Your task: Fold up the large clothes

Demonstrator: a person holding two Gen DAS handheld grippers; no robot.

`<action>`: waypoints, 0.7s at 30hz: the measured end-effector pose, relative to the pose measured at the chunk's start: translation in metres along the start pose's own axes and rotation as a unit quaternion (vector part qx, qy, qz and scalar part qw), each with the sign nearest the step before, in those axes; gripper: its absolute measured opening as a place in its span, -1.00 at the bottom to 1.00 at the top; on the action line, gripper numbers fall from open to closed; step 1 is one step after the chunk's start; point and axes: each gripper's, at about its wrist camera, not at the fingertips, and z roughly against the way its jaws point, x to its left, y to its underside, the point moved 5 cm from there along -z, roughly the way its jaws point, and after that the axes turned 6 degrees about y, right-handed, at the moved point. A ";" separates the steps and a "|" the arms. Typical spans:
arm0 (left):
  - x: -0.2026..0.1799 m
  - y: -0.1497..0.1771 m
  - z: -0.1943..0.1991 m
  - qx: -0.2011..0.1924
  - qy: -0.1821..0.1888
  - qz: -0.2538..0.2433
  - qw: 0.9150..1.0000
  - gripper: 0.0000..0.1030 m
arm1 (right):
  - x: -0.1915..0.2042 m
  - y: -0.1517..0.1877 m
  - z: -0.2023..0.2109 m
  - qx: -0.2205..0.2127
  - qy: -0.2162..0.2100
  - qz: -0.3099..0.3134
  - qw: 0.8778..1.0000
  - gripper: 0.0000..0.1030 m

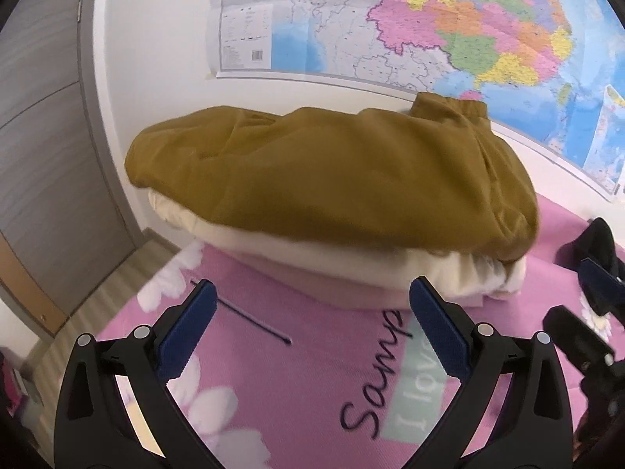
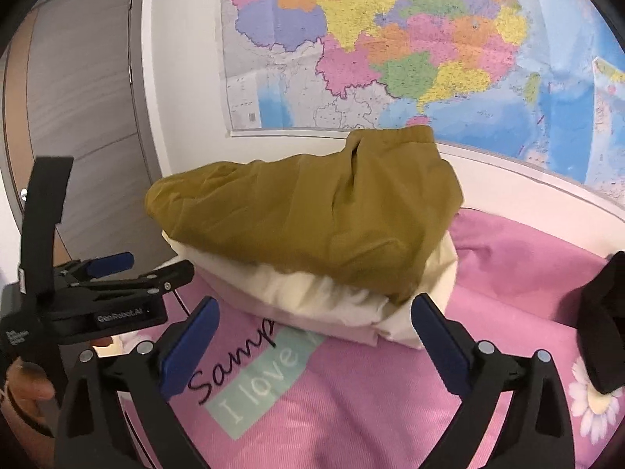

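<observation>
On the pink sheet (image 2: 488, 258), a folded mustard garment (image 2: 312, 226) atop cream fabric (image 2: 312, 285).

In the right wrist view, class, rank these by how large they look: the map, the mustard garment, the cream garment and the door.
1. Map, largest.
2. Mustard garment and door look alike in size; the door is cut off at the edge, so I won't rank them.
3. Cream garment, smallest; the mustard one hides most of it.
</observation>
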 end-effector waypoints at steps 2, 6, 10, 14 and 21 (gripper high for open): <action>-0.002 0.005 0.006 0.001 0.000 0.002 1.000 0.89 | 0.000 0.007 0.006 -0.001 -0.001 -0.001 1.000 0.86; -0.007 0.015 0.016 0.010 0.001 0.002 1.000 0.89 | -0.001 0.016 0.016 0.003 -0.009 -0.012 1.000 0.88; -0.011 0.022 0.023 0.007 -0.007 -0.002 1.000 0.89 | 0.000 0.026 0.024 0.004 -0.005 -0.010 1.000 0.88; -0.013 0.027 0.029 0.005 -0.010 -0.002 1.000 0.89 | 0.000 0.031 0.031 0.002 -0.004 -0.011 1.000 0.88; -0.019 0.030 0.036 0.004 -0.005 -0.006 1.000 0.89 | -0.001 0.033 0.039 -0.001 -0.005 -0.012 1.000 0.88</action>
